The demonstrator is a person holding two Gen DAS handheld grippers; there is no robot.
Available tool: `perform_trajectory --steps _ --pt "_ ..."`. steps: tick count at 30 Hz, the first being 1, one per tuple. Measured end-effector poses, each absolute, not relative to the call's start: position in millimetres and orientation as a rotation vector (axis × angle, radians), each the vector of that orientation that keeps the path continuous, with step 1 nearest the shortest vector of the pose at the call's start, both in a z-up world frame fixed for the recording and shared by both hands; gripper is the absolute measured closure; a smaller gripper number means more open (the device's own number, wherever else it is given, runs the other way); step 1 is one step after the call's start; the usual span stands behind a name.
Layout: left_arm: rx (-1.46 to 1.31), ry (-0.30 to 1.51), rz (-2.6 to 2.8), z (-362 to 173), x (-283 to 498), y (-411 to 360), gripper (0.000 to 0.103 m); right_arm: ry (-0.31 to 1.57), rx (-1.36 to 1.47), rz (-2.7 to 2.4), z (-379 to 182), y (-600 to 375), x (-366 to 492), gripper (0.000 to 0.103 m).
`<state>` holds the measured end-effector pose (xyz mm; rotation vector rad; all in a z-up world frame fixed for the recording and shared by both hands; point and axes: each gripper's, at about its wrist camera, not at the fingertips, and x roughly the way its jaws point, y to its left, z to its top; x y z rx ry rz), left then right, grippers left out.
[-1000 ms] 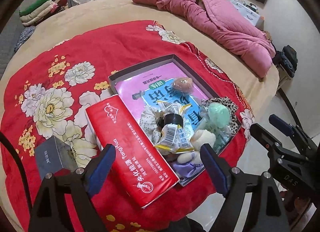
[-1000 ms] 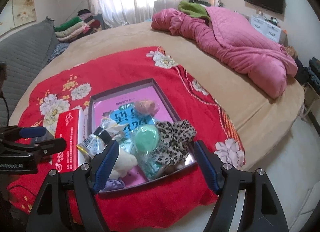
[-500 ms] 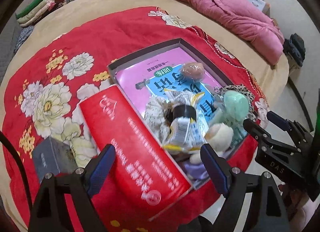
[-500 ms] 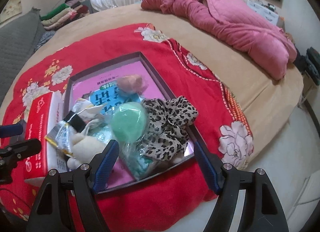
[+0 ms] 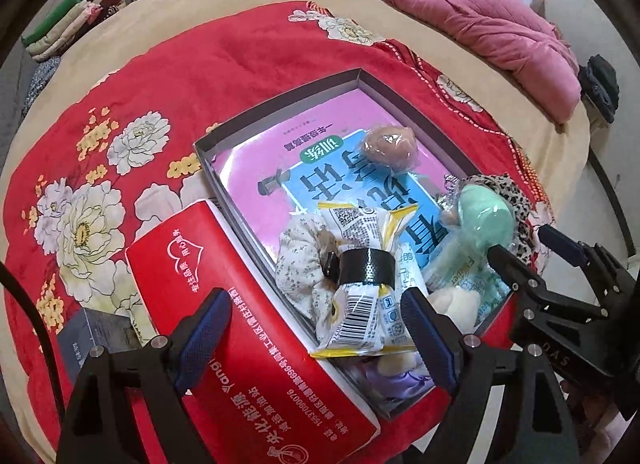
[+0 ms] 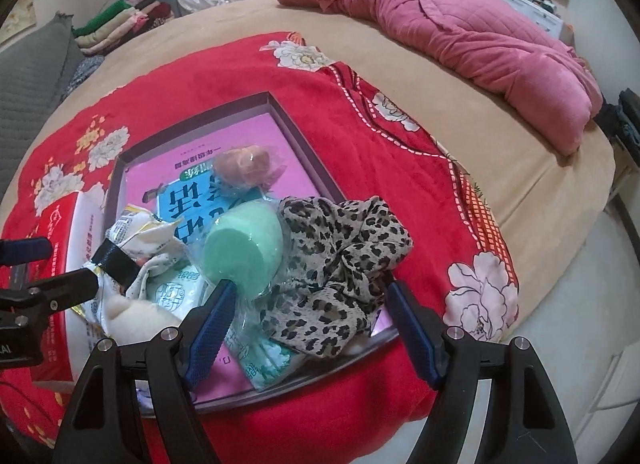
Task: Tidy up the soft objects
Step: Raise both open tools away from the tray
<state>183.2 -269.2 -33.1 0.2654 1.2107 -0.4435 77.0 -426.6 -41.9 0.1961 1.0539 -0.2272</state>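
A shallow grey box point(image 5: 280, 104) on the bed holds a pink book under a pile of soft things. In the pile are a leopard-print scrunchie point(image 6: 340, 248), a green sponge point(image 6: 244, 256) in clear wrap, a brown sponge point(image 5: 388, 144), a floral scrunchie point(image 5: 300, 260), a yellow-white packet point(image 5: 360, 264) with a black band, and a cream plush point(image 6: 132, 320). My left gripper point(image 5: 316, 328) hangs open above the packet and the box's near edge. My right gripper point(image 6: 310, 304) is open just over the leopard scrunchie. Neither one holds anything.
A red tissue box point(image 5: 240, 304) lies against the grey box's left side, with a small dark box point(image 5: 96, 336) beyond it. All rest on a red floral blanket point(image 5: 200, 64). A pink quilt point(image 6: 460, 24) and folded clothes point(image 6: 120, 24) lie at the far side.
Both grippers have sunk toward the box, so its contents look larger and nearer. The jaws stand as wide as before, and nothing in the box has moved.
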Motion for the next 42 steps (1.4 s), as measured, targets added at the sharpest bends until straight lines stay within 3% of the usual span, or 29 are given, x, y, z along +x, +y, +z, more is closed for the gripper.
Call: perform_trajectory --steps 19,42 --pt "0.165 1.055 -0.487 39 126 -214 0.016 0.814 0.191 -0.236 79 -376 4 0.025" --pt "0.12 0.95 -0.446 59 44 -135 0.016 0.737 0.15 -0.214 98 -292 -68 0.024"
